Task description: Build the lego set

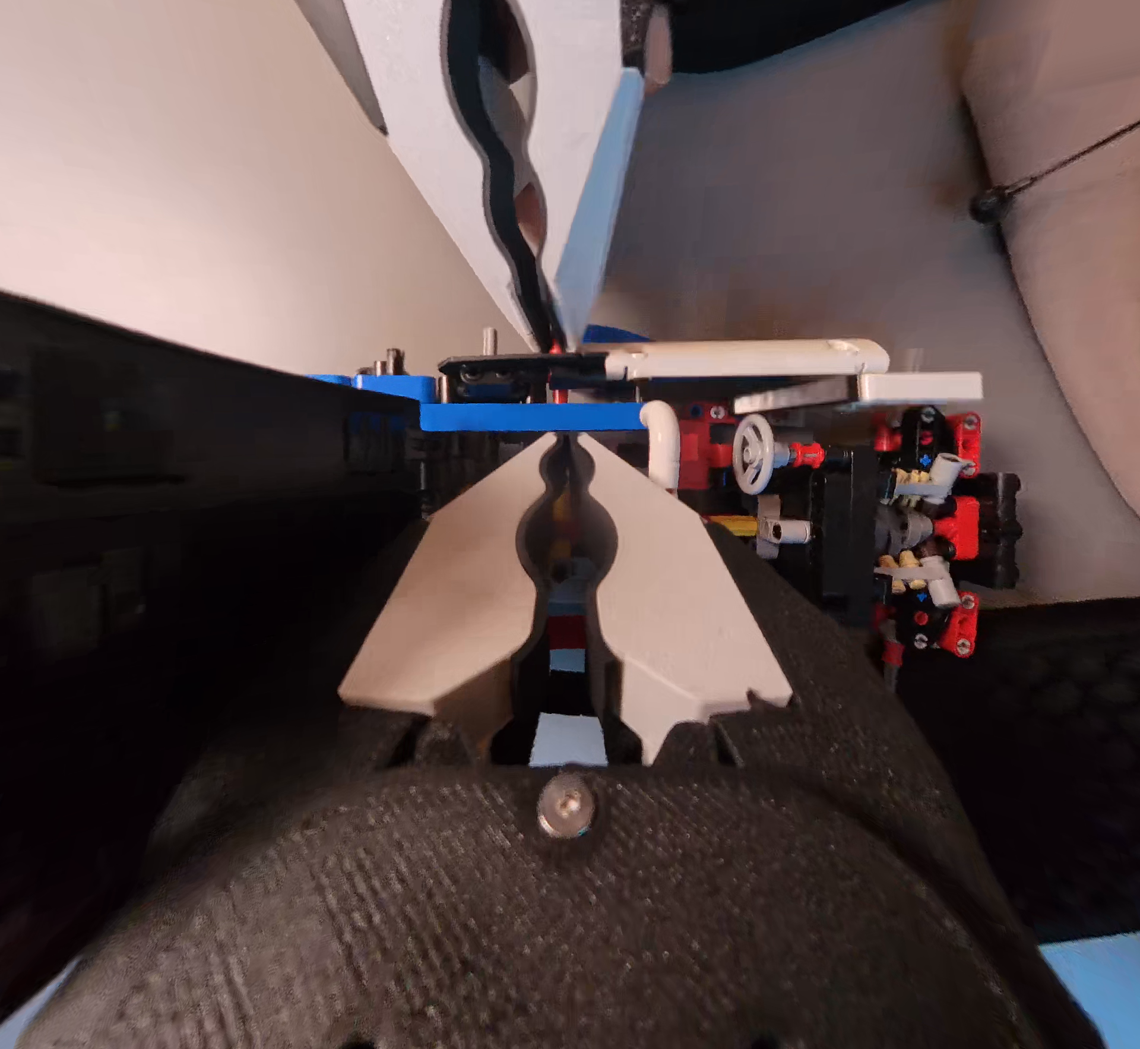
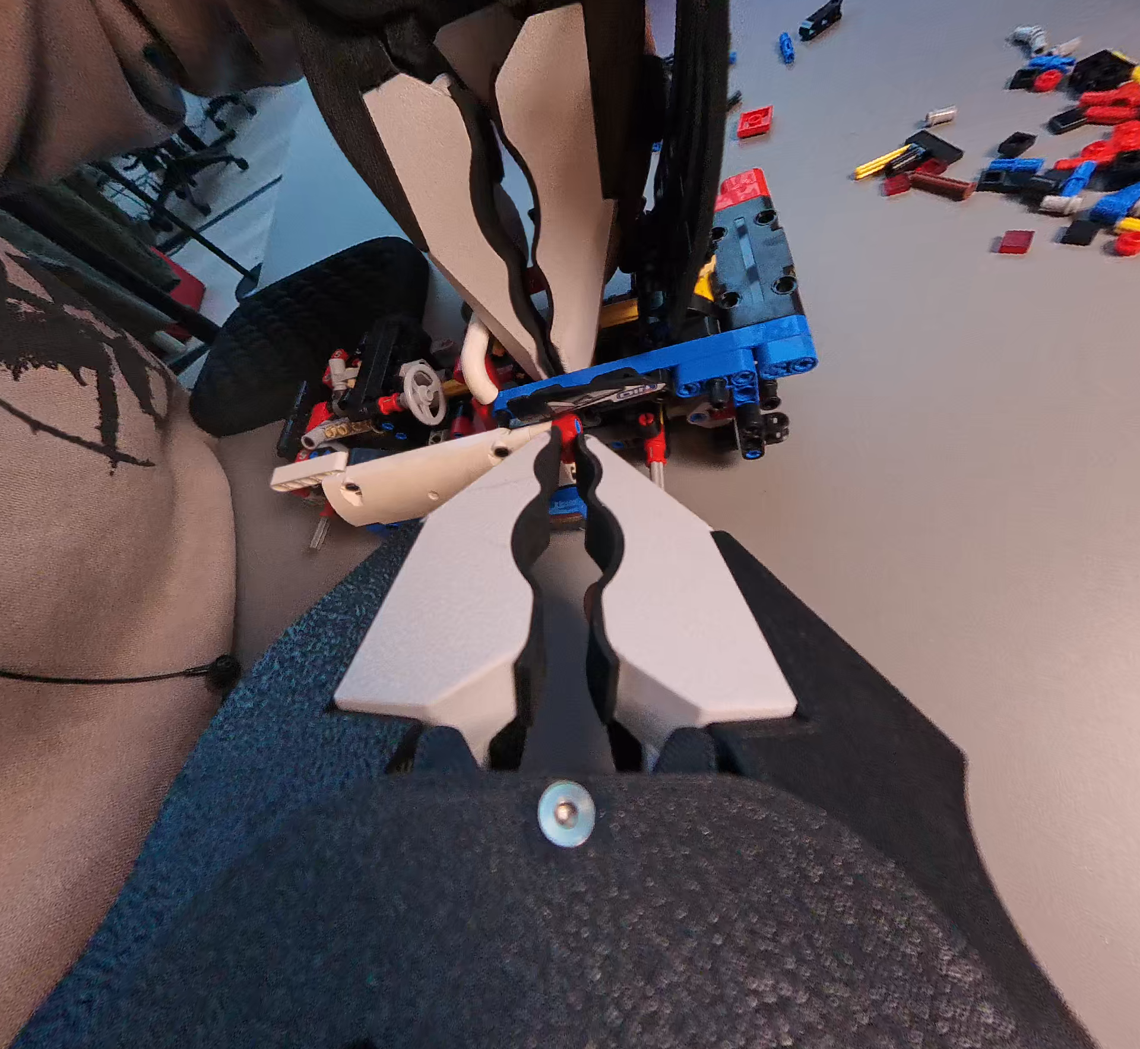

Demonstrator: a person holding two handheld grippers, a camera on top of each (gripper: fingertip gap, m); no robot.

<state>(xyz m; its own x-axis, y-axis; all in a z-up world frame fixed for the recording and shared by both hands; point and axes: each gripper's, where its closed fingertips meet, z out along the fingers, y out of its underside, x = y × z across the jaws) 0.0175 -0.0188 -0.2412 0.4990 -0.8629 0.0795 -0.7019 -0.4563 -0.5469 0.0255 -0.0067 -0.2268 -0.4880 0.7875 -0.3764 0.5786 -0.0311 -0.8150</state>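
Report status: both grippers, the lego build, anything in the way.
Left gripper shut against blue beam. Right gripper shut on red pin at lego model. Grippers tip to tip across the beam. Loose bricks clear, off to the side.

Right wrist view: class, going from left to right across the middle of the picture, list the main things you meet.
Black tyre → grey steering wheel → white curved pipe → blue beam → red square plate on the table → pile of loose bricks.
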